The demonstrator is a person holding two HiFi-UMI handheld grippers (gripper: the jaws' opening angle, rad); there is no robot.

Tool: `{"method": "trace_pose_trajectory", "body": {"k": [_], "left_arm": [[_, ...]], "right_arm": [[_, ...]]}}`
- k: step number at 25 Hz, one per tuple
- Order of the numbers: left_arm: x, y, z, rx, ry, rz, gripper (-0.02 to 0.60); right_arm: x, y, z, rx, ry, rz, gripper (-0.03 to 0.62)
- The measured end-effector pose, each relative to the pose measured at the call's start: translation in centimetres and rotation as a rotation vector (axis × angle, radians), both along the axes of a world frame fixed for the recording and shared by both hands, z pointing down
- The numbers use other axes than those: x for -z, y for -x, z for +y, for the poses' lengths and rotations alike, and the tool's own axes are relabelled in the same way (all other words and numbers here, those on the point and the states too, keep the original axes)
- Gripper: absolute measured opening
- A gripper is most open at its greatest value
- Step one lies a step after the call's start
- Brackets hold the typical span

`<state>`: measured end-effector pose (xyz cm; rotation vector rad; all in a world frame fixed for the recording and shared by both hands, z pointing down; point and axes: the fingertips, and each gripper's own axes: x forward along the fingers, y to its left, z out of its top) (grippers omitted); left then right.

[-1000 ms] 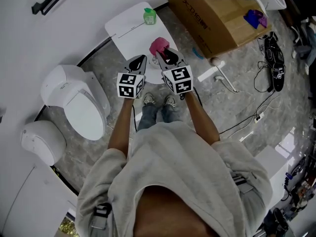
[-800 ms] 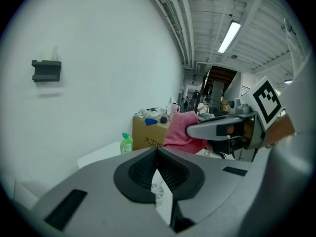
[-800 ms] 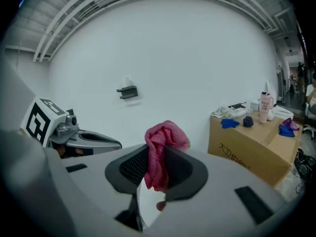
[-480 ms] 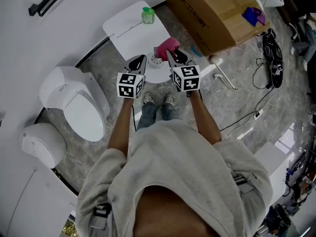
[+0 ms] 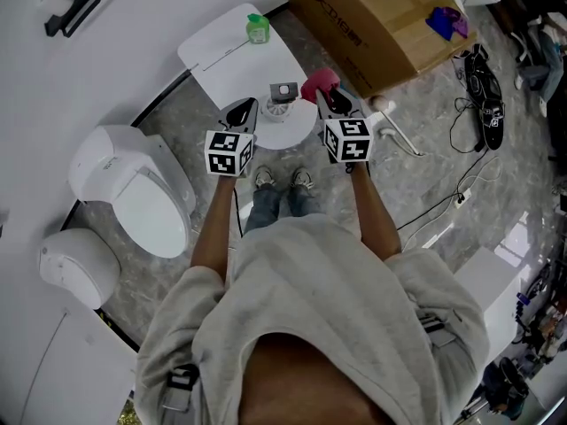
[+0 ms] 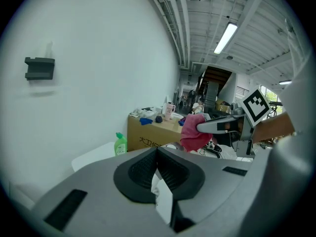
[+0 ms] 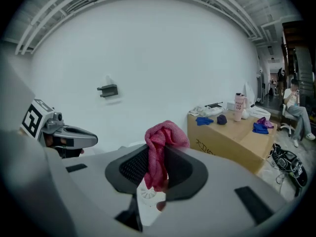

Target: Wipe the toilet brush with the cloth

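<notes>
Pre-wipe step: right gripper (image 7: 157, 158) clamped on pink cloth (image 7: 159, 147), left gripper (image 6: 157, 154) closed and empty; next move probably needs the cloth lowered onto the apparent toilet brush (image 5: 283, 94).

Grey top (image 5: 328, 317), blue jeans (image 5: 282, 204), grey left gripper (image 5: 246, 105), right gripper (image 5: 332, 100), marker cubes (image 5: 229, 152)

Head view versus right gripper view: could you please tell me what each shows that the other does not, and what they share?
Only the head view shows the toilet, the green bottle and the person's shoes. Only the right gripper view shows a seated person beyond the cardboard box, and, up close, the right gripper with its jaws pinching the pink cloth. Both show that cloth, the box, the black wall bracket and the left gripper.
</notes>
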<state>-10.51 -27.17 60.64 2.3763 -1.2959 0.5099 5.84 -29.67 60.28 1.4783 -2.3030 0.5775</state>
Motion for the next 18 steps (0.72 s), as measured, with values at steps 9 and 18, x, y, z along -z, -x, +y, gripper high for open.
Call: {"method": "trace_pose_trajectory", "body": {"k": [9,18], "left_arm": [[0.4,0.8,0.7,0.010,-0.010,-0.003,0.018],[1.0,3.1,1.7,0.052,-0.020,-0.023,0.018]], "right_arm": [[4.8,6.0,1.3,0.140,-0.108,-0.062,0.100],[0.8,12.8,5.2,0.320,-0.029,-0.044,0.100]]}}
